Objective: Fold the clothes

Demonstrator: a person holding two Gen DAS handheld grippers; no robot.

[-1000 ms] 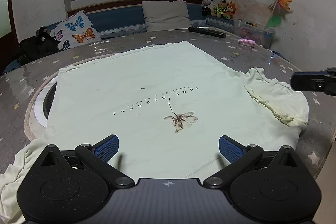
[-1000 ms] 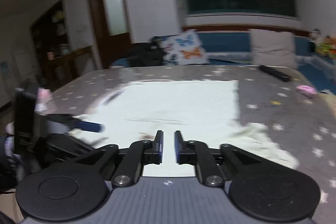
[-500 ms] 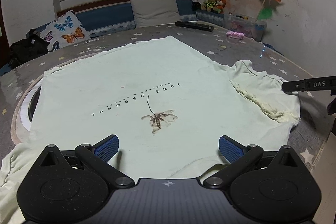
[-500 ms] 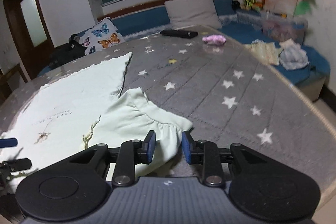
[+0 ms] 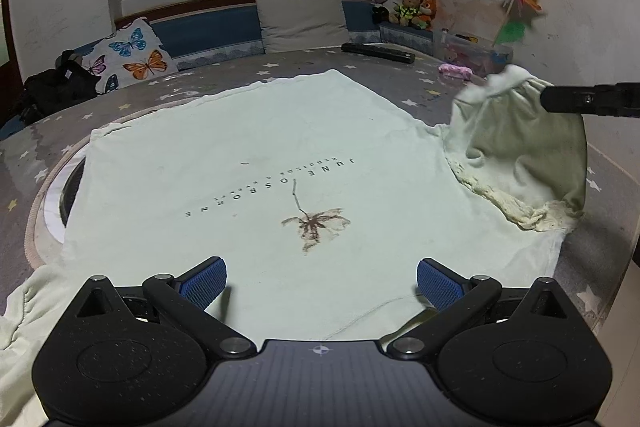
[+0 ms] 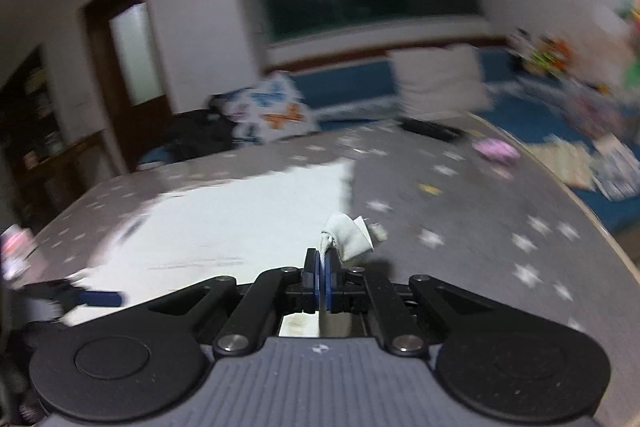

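A pale green T-shirt [image 5: 280, 155] with dark lettering and a brown leaf print lies spread flat on the grey star-patterned surface [image 5: 400, 83]. My left gripper [image 5: 320, 275] is open just above the shirt's near hem, with nothing between its blue pads. The right sleeve [image 5: 516, 131] hangs lifted off the surface, bunched and draped. My right gripper [image 5: 548, 99] comes in from the right, its jaws closing tight on the sleeve's edge. In the blurred right wrist view the right gripper [image 6: 324, 259] has its pads pressed together on a tuft of sleeve cloth [image 6: 348, 235].
A butterfly pillow [image 5: 128, 59], a grey cushion [image 5: 304, 23] and a black bag [image 5: 56, 91] line the far bench. A black bar [image 5: 376, 53], a pink item [image 5: 454, 71] and a clear box [image 5: 476, 51] with a pinwheel sit at the far right. The surface's edge [image 5: 612, 183] runs close on the right.
My right gripper has shut on the right sleeve and lifted it off the surface, swinging left. The left gripper has stayed open over the near hem.
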